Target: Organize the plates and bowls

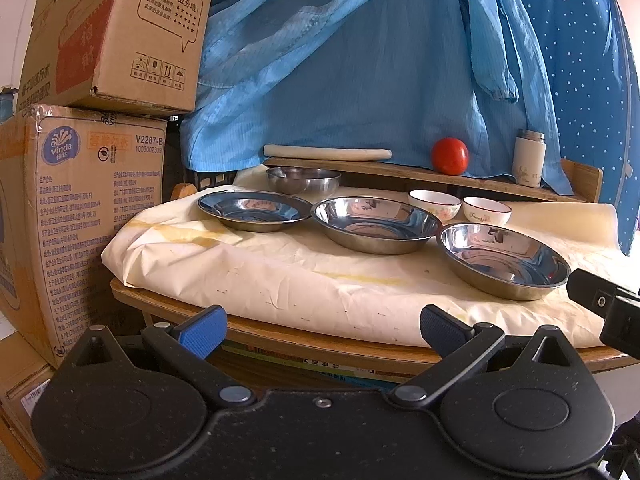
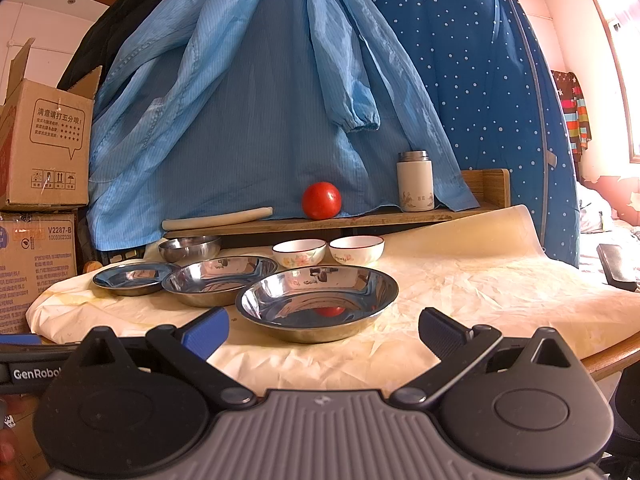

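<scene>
we hold both grippers back at the near edge of the table (image 2: 500,280), and neither has anything in it: the left gripper (image 1: 322,330) has its blue pads spread wide with only the paper cover between them, and the right gripper (image 2: 323,330) stands just as wide apart

the steel dishes sit in a slanted row that runs from far left to near right: the left plate (image 1: 254,210), the middle plate (image 1: 376,224) touching or just overlapping its rim, and the near plate (image 2: 316,302) at the right end. behind them a small steel bowl (image 1: 303,180) sits far left, and two white bowls (image 2: 328,251) stand side by side, just apart, further right under the shelf (image 2: 320,222)

the relation that matters to us is the near plate against the right gripper. in the right wrist view it lies straight ahead, almost centred between the open fingers and close in front of them, its rim facing us. from the left wrist view the same plate (image 1: 502,260) lies off to the right, and the left and middle plates are further away

so we judge the right hand is the nearer one for a first pick: a short push forward and a little down should bring one finger over the near rim and one under it. the thin, shiny rim looks slippery, so a shallow bite may let it tip
</scene>
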A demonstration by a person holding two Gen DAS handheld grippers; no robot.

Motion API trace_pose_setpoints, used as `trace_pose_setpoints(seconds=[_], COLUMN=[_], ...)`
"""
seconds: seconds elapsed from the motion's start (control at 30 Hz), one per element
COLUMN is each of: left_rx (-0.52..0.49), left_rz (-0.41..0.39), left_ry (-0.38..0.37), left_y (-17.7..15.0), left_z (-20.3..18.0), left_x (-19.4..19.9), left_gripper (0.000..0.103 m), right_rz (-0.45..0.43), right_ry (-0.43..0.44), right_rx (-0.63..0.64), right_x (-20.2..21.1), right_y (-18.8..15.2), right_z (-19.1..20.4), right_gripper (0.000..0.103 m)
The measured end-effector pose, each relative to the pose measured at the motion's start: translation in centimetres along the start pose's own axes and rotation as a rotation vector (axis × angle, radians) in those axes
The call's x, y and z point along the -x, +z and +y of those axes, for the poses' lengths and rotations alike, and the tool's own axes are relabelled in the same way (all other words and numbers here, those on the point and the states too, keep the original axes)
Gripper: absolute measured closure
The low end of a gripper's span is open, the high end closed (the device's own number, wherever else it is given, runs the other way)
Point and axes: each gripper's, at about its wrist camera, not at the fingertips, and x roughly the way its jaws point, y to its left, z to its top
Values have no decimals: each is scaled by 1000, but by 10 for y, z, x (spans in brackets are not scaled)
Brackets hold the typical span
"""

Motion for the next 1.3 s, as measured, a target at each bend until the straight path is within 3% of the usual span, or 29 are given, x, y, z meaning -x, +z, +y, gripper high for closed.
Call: trace_pose_setpoints(seconds=[0.57,0.97,1.3], left_rx=[19,56,175], left_rz=[-21,-44,20], left_ry=[-4,77,-32], left_y=[-1,23,55], left_z=[4,30,36], left_x=[-1,-24,-67], left_gripper=[1,1,1], right_rz=[-3,5,2], right_ry=[11,19,25], right_rx=[-6,15,48], right_x=[-4,-18,-57], right_y=[-1,6,30], right_z=[1,-2,-13], right_gripper=[0,0,0])
